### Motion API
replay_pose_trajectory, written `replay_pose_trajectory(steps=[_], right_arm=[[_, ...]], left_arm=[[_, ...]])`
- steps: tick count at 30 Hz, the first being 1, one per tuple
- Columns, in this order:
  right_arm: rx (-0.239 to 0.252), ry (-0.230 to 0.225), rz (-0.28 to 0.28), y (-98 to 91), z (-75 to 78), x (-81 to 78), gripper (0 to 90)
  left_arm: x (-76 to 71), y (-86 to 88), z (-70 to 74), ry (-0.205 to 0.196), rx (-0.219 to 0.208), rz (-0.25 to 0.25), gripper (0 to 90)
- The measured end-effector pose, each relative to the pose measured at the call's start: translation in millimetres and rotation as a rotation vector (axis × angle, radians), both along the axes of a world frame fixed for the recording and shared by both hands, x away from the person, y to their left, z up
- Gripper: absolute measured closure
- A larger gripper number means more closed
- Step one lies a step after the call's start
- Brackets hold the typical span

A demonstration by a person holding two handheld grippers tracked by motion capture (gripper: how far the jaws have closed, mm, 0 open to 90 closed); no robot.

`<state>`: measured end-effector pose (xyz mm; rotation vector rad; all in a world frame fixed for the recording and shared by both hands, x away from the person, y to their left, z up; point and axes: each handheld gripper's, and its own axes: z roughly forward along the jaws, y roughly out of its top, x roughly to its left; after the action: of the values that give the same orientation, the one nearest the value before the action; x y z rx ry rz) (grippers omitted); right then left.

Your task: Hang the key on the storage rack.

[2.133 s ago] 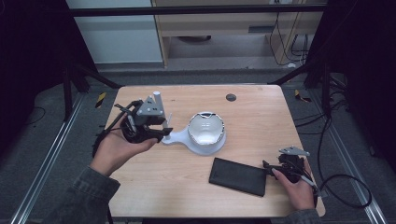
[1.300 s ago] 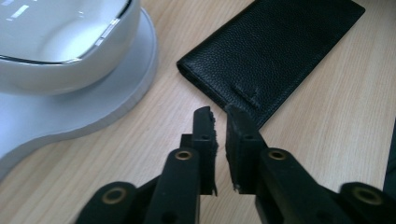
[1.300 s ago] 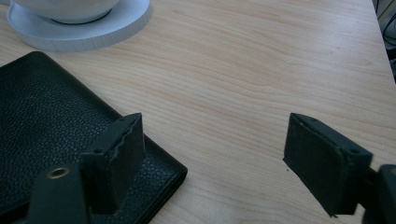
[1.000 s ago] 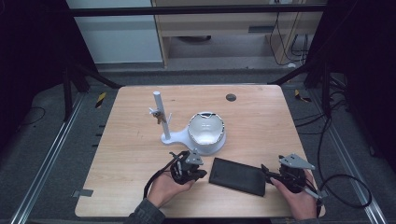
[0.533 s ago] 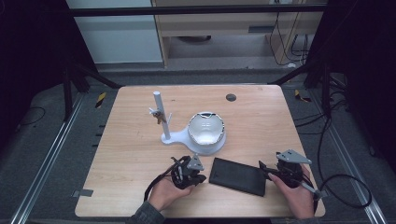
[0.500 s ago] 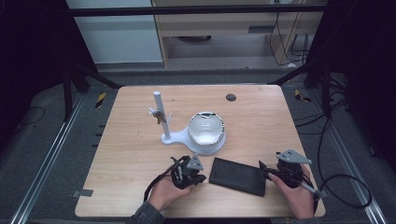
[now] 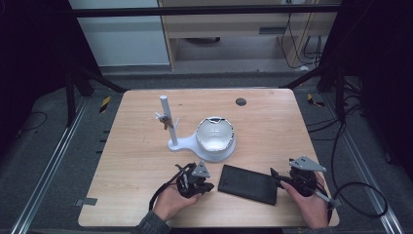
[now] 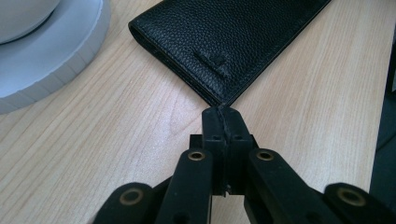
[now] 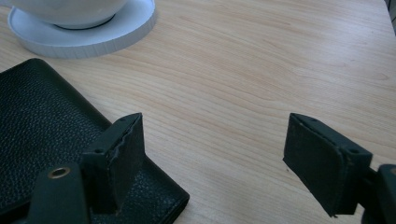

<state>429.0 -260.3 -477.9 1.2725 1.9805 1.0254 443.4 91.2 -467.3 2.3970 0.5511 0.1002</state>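
The left tool (image 8: 223,122) has its jaws pressed together on nothing, its tip at the near corner of the black wallet (image 8: 233,42). The right tool (image 9: 224,163) has just been opening; its jaws stand spread, one over the wallet's other end, nothing pinched. The wallet lies flat on the counter (image 7: 272,122) between both tools, near the white stand (image 7: 204,141).

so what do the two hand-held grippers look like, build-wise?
Both are black. The left gripper and right gripper each carry a grey three-cornered plate on top and trail a black cable. Tongs: flat black pads on link arms with brass-coloured pivot pins. A grey sleeve covers the left forearm.
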Motion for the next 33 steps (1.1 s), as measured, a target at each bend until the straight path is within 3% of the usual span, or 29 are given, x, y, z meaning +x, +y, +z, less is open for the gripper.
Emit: replay_pose_trajectory(steps=[11,23,33], right_arm=[[0.016,-0.004,0.019,-2.3,1.9,-2.9,20.1],[0.038,-0.044,0.046,-3.2,8.8,-13.3,20.0],[0.036,-0.032,0.047,-2.1,8.2,-12.7,20.0]], left_arm=[[-3.1,-10.7,-3.9,0.006,0.011,-0.013,89.8],[-1.5,-19.0,-8.8,0.025,0.035,-0.036,89.9],[-2.1,-24.3,-11.6,0.018,0.065,-0.051,89.9]])
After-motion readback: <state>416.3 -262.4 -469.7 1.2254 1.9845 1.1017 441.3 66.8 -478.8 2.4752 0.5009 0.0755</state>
